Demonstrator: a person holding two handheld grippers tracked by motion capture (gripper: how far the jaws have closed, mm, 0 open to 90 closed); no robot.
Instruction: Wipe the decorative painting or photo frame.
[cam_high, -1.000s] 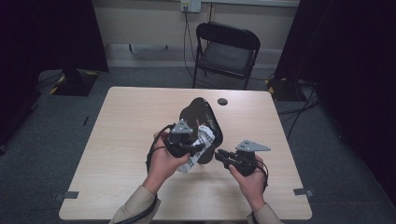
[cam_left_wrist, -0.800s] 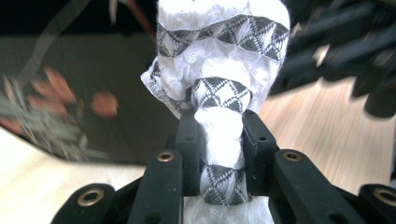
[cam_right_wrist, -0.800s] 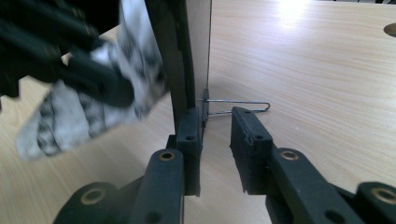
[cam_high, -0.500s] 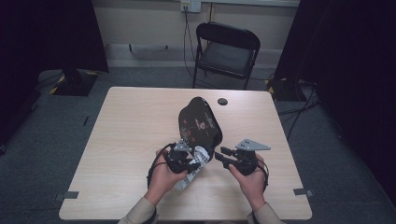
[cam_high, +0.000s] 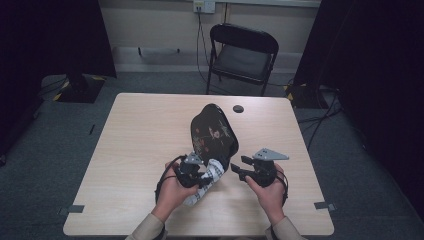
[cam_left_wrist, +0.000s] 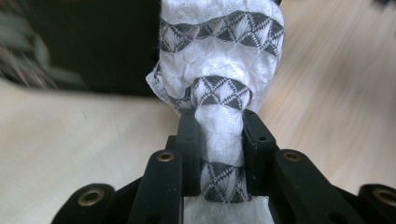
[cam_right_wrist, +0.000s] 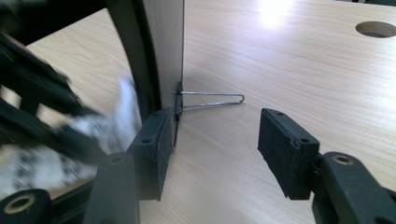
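A black oval panel (cam_high: 214, 134) painted with flowers stands upright on the table, propped by a wire stand (cam_right_wrist: 212, 100). My left gripper (cam_high: 206, 175) is at the panel's lower front edge, shut on a white cloth (cam_high: 196, 196) with grey patterned bands. In the left gripper view the cloth (cam_left_wrist: 219, 46) is bunched between the jaws of that gripper (cam_left_wrist: 219, 121). My right gripper (cam_high: 235, 170) sits just right of the panel's base. Its jaws have just been opening. In the right gripper view that gripper (cam_right_wrist: 212, 128) holds nothing, and its left pad (cam_right_wrist: 156, 140) lies by the panel's edge (cam_right_wrist: 163, 46).
The light wooden table (cam_high: 140, 140) has a round cable hole (cam_high: 238, 108) behind the panel. A black folding chair (cam_high: 243, 52) stands beyond the far edge. Dark curtains hang at both sides, and cables run over the grey floor.
My left hand has come down with the cloth, from the panel's face to its lower edge. The right gripper's jaws have spread apart while that hand stayed where it was.
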